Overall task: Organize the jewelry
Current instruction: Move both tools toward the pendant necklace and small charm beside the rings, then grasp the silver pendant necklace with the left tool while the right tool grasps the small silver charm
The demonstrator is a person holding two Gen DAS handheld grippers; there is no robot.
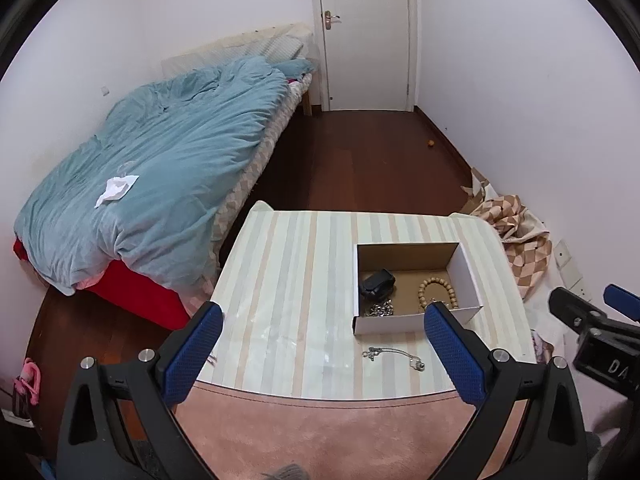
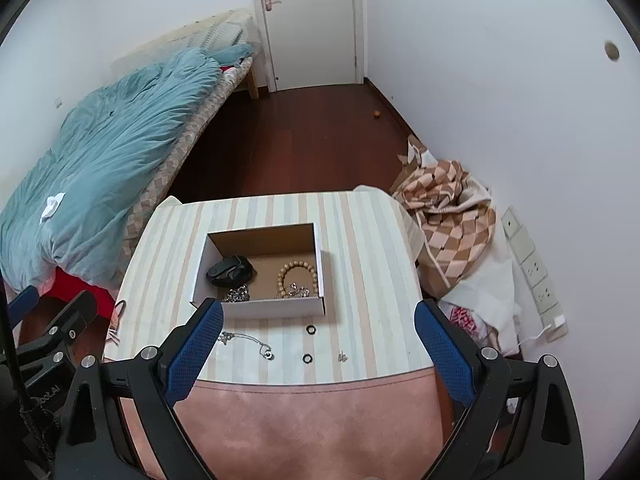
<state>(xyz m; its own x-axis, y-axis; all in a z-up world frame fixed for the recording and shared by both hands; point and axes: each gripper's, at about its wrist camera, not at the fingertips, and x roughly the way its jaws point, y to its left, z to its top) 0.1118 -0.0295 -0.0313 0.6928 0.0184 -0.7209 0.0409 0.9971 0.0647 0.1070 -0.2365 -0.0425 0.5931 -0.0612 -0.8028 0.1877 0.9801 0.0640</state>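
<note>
- Left gripper (image 1: 322, 344): jaws spread wide, gripping nothing, held above the near edge of the striped table (image 1: 288, 264), well short of the jewelry.
- Right gripper (image 2: 318, 344): likewise spread wide and empty, raised over the same near edge; seen also at the far right of the left wrist view.
- Already in the cardboard box (image 2: 260, 308), which sits toward the far middle of the table: a black watch-like item (image 2: 231, 270) at the left, a wooden bead bracelet (image 2: 299, 276) at the right, a heap of silver chain (image 2: 236, 294) against the near wall, and a further small silver piece (image 2: 298, 291) lying on the near side of the bracelet.
- Still loose on the tabletop, all in front of the box: a silver necklace with a round pendant (image 2: 248, 342) just beside the left blue pad of the right gripper; one dark ring (image 2: 311, 329) near the box's front wall; a second dark ring (image 2: 307, 358) closer to the table edge; one small metallic piece (image 2: 342, 357), possibly an earring, too small to name for sure.
- Judged progress: roughly half done, with four things boxed and four left out.
- Likely remaining: lifting each loose piece in turn and dropping it over the front wall of the box; necklace probably first, being largest and nearest.
- Likely difficulty: rings and the tiny piece lie flat on the cloth, so probably hard to pinch with broad pads; thin chain apt to slip or trail.
</note>
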